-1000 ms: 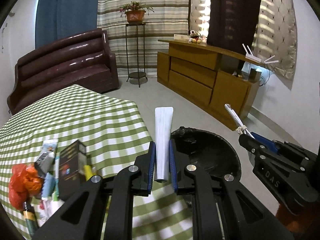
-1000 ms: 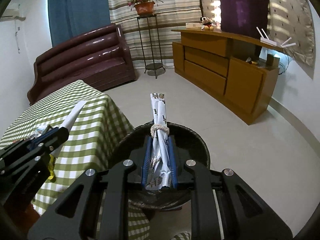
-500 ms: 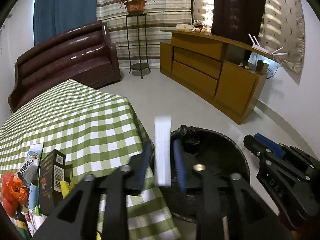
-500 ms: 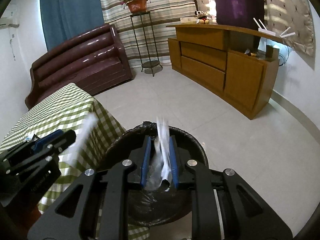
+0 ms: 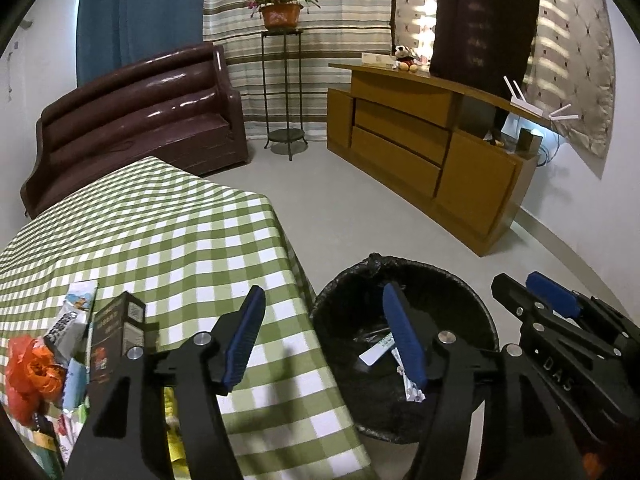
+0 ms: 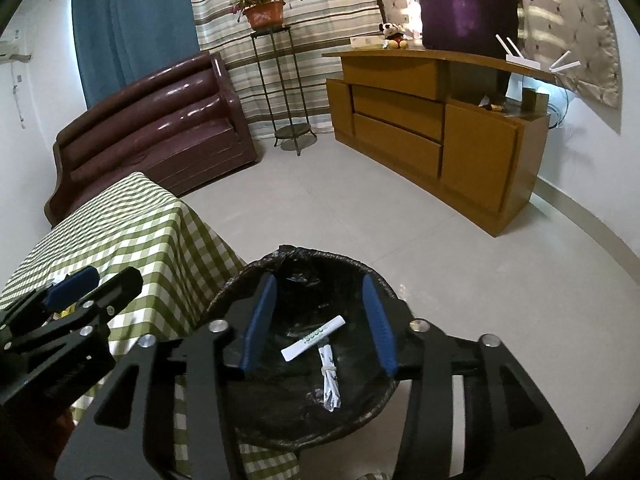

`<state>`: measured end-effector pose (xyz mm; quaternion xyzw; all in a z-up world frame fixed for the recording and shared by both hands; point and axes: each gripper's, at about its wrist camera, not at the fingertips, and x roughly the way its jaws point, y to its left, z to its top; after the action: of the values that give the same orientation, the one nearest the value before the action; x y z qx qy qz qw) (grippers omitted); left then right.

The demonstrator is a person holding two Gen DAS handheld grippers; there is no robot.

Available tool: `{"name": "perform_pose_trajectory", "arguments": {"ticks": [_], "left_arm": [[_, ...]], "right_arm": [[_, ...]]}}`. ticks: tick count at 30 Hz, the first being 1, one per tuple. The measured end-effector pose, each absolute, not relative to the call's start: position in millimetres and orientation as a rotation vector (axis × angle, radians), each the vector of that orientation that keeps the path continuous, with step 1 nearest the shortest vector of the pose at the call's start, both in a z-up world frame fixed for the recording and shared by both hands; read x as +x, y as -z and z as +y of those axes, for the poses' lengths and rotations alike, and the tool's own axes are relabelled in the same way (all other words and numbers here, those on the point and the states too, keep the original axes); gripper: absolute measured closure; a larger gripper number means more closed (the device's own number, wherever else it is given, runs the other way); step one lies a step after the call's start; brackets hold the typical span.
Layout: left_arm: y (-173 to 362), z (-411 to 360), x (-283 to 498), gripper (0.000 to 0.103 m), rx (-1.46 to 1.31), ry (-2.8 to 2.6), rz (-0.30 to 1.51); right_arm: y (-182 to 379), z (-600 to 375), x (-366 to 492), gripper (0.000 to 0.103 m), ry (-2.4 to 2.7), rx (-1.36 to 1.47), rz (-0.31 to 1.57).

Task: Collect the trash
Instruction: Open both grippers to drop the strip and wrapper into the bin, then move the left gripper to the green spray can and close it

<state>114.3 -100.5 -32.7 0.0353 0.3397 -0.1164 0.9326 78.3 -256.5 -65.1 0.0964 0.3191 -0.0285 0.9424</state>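
A: Where's the trash?

B: A white strip [image 6: 314,338] and a tied wrapper [image 6: 330,380] lie in the black-lined bin [image 6: 304,258].

A: Grippers?

B: The left hand-held gripper [image 5: 324,338] and the right hand-held gripper [image 6: 318,322] are opening, nothing between the jaws.

A: Left?

B: The wrapper pile [image 5: 60,360] on the bench [image 5: 160,232], at nine o'clock.

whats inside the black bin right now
In the bin, on the black liner: a flat white paper sleeve with green print and a knotted white wrapper, close together. The right hand-held gripper's fingers cover parts of the liner, so anything there is hidden.
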Motion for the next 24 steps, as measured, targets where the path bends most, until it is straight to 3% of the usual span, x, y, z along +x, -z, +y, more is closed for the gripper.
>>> {"name": "perform_pose_trajectory", "arguments": {"ticks": [8, 24], "left_arm": [[22.6, -67.6, 95.0, 0.041, 0.059, 0.205, 0.689], [20.7, 49.1, 34.5, 0.040, 0.037, -0.004, 0.718]], "right_arm": [[61.5, -232.1, 64.8, 0.046, 0.007, 0.205, 0.681], [57.1, -123.7, 33.3, 0.046, -0.187, 0.103, 0.727]]}}
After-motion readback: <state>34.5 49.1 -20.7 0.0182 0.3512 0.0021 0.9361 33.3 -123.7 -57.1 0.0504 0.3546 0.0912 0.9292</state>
